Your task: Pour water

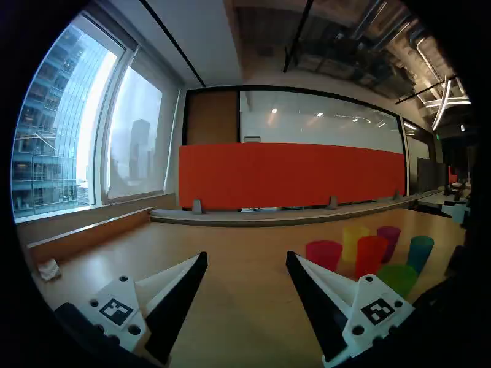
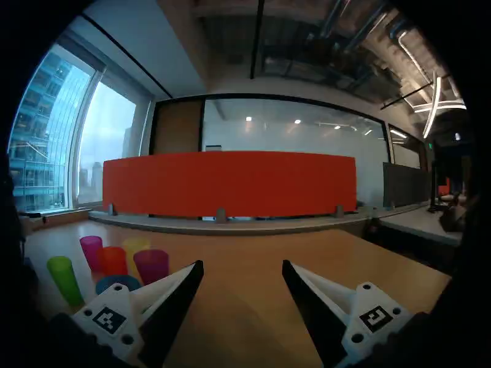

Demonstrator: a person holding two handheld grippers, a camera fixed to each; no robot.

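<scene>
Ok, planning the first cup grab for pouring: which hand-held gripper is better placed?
Probably left. The left hand-held gripper, open, has the red cup just off its fingertip; the right hand-held gripper, also open, has the purple cup slightly farther aside.

A cluster of cups (image 1: 368,254) is standing on the desk (image 1: 245,239), toward its right side in the left gripper view. A partition panel (image 1: 288,175) is standing behind the desk's far edge. At left, windows (image 1: 92,135) are running alongside, with a crumpled scrap (image 1: 49,268) lying below them.
</scene>
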